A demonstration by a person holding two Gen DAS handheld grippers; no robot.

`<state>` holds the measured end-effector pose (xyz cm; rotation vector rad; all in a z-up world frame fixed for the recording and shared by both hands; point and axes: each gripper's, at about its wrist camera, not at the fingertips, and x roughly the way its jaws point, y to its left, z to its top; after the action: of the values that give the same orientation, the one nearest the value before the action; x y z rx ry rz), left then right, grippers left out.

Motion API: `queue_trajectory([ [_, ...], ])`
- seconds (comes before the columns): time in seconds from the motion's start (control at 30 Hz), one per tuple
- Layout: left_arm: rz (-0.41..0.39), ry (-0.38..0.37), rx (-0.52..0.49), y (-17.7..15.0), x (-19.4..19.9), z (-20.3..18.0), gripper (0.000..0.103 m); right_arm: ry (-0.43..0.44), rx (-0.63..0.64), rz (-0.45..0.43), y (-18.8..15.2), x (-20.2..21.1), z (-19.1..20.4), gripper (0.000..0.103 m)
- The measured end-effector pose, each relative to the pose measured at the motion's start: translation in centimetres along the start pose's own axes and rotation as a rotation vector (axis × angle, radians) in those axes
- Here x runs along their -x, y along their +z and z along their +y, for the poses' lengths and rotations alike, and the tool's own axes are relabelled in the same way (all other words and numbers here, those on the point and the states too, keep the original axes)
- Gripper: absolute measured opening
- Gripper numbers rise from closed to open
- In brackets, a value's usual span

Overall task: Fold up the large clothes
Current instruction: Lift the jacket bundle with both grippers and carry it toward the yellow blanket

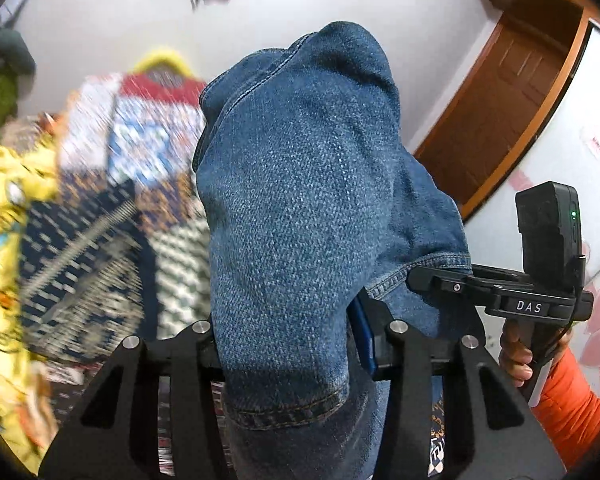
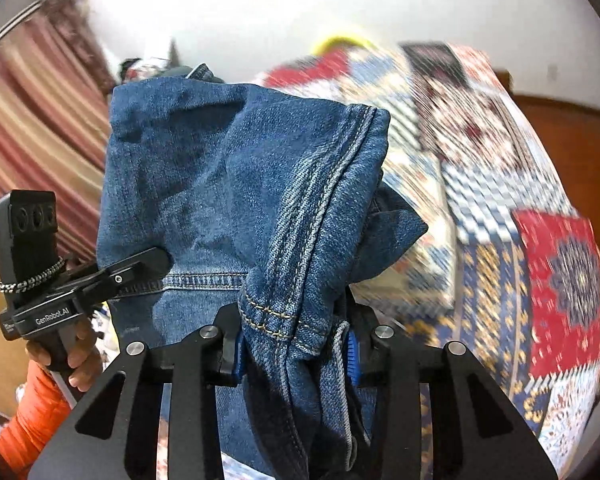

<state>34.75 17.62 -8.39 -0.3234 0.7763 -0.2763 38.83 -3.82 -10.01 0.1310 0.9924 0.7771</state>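
A pair of blue denim jeans [image 1: 300,180] hangs bunched up in the air and fills the middle of both views. My left gripper [image 1: 288,352] is shut on a thick fold of it near a stitched hem. In the right wrist view my right gripper [image 2: 294,354] is shut on another hemmed fold of the jeans [image 2: 220,180], its blue pads [image 2: 353,354] pressing the cloth. Each gripper shows in the other's view: the right gripper [image 1: 420,276] at the denim's right edge, the left gripper [image 2: 156,258] against its left side. The lower part of the jeans is hidden behind the gripper frames.
A patchwork bedspread [image 1: 100,240] [image 2: 500,200] lies below, blurred. A yellow printed cloth [image 1: 4,240] lies at its left. A wooden door [image 1: 500,100] and a striped curtain [image 2: 32,140] stand against white walls. An orange sleeve [image 1: 572,396] reaches each handle.
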Motion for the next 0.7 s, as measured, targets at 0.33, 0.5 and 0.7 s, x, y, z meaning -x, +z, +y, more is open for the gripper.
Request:
queue_trajectory([
  [0.33,-0.100,0.113,0.001,3.6,6.6,6.6,0.045,0.080,0.094,-0.056,4.3,-3.9,8.3,0.034],
  [0.5,-0.087,0.148,0.037,4.0,6.2,11.6,0.045,0.106,0.090,-0.028,5.7,-8.3,9.5,0.034],
  [0.7,-0.012,0.180,0.115,3.9,2.6,18.3,0.045,0.094,0.075,0.049,6.5,-14.9,10.2,0.034],
])
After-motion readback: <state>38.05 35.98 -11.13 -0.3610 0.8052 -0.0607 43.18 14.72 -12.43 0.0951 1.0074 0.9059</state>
